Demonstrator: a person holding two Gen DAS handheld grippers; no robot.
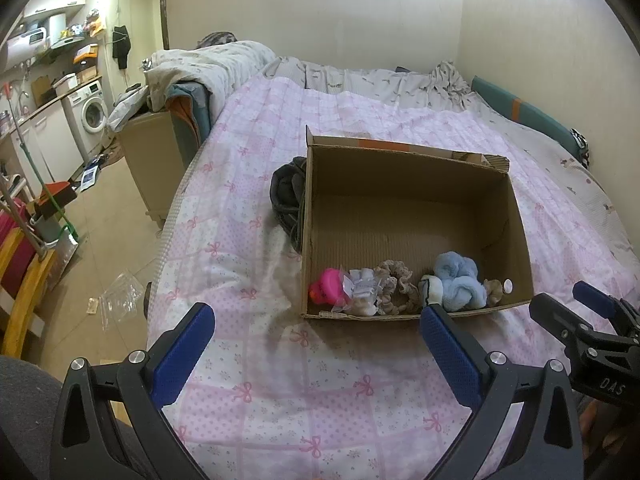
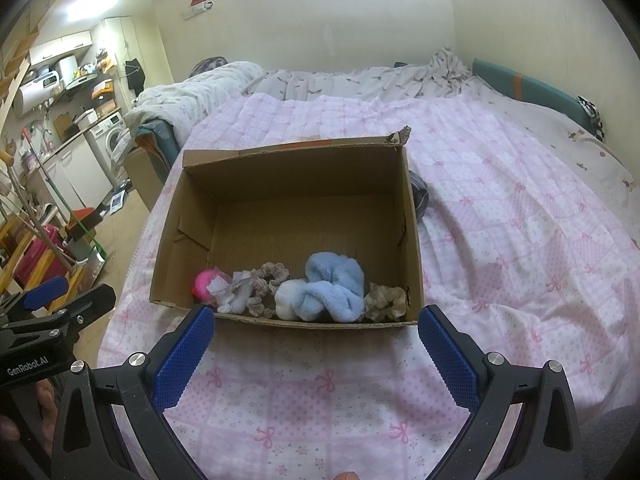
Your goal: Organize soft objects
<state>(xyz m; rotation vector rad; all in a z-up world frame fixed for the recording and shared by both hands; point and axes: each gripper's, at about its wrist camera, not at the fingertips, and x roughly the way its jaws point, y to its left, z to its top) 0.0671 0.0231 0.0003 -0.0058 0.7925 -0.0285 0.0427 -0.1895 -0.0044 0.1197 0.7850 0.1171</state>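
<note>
An open cardboard box sits on a pink patterned bed. Along its near wall lie soft items: a pink plush, a white frilly piece, a beige scrunchie, a blue and white fluffy bundle, and another beige scrunchie. My left gripper hovers open just before the box, empty. My right gripper is open and empty too, in front of the box.
A dark folded garment lies against the box's left side on the bedspread. A rumpled grey duvet lies at the bed's far end. Left of the bed are a floor with plastic bags, a washing machine and clutter.
</note>
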